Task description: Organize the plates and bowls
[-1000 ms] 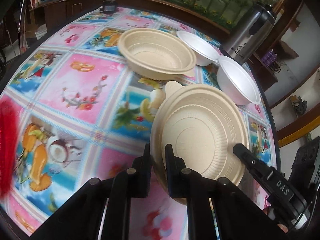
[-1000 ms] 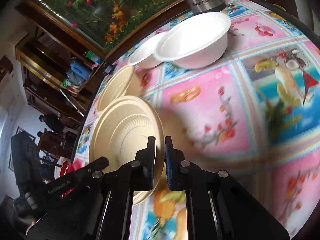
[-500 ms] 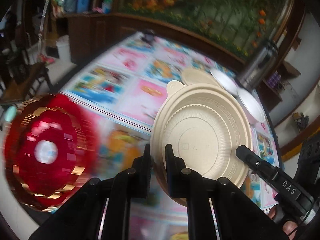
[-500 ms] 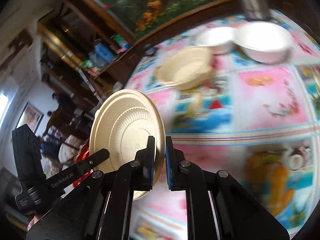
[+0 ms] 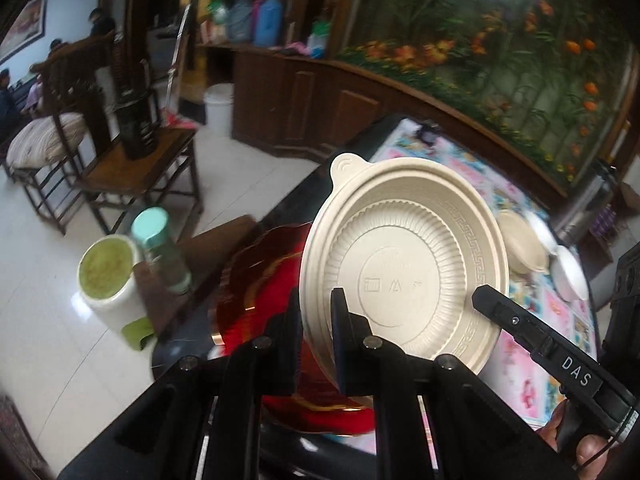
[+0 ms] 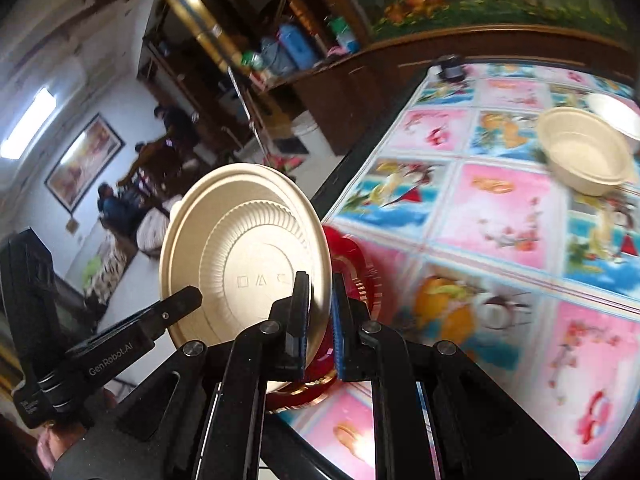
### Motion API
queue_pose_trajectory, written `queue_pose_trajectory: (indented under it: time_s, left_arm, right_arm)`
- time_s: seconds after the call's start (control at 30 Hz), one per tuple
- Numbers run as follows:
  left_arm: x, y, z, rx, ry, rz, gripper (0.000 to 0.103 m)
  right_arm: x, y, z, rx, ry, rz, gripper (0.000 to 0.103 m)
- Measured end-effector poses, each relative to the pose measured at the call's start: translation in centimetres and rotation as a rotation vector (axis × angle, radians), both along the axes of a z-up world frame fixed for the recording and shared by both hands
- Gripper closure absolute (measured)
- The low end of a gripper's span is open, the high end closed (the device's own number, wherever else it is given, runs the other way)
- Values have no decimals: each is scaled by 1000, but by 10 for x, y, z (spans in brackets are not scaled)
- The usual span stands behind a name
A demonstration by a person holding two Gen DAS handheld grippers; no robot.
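Both grippers hold one beige plate (image 5: 404, 268) by opposite rims, tilted on edge in the air. My left gripper (image 5: 316, 320) is shut on its left rim. My right gripper (image 6: 320, 304) is shut on its right rim, where the plate (image 6: 244, 256) shows too. A red plate with gold trim (image 5: 272, 280) lies on the table corner right below and behind it, also in the right wrist view (image 6: 352, 256). A beige bowl (image 6: 584, 152) and a white bowl (image 6: 612, 112) sit farther along the table.
The table has a colourful fruit-print cloth (image 6: 500, 216). A steel flask (image 5: 592, 196) stands at its far end. Off the table's corner stand a green-filled tub (image 5: 108, 276), a teal-capped bottle (image 5: 160, 248) and wooden chairs (image 5: 136, 168).
Both grippers have carried the beige plate leftward, away from the bowls, to above the red plate at the table corner. Grips unchanged.
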State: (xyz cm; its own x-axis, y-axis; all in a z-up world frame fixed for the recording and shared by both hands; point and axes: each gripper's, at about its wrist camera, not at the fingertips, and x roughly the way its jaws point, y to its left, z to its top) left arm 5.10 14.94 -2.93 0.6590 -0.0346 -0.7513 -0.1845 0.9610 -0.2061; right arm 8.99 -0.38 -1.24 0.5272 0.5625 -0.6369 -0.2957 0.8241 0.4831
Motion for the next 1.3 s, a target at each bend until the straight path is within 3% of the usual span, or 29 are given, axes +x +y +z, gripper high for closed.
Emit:
queue_pose_trajectory:
  time_s: [0.33,0.57,0.63,0.7,0.83,0.9,1.03,1.2,1.3]
  left_arm:
    - [19,20,-57,12,146,14,91]
    - [10,34,-48,56,127,55,83]
    - [6,39,-41,57,104,75,81]
    - [3,42,-36,57,79,103,77]
    - [7,32,-31,141,70,98,60]
    - [12,26,-38,173,101,86,60]
    - [18,19,-45,156,134,58,60]
    - [12,21,-26,210,84,132,60]
    - [5,18,-5,223,13,179,60]
  right_arm:
    - [14,38,-53,-137,75,27,92]
    - [3,47,-52,-262,-21,52,85]
    - [-1,43,-48,-252,-41,61,84]
    - [-5,27,-41,-206,-77,40,84]
    - [-3,-9,-35,-136,-107,-28,84]
    - [-5,-32,-34,-120,-128,-77,84]
    - [-7,-83,-33,-82,-166,-185,84]
    - [-7,-163,-34,-41,-161,-343,82]
    - [-8,-207,-35,0,-144,-431,82]
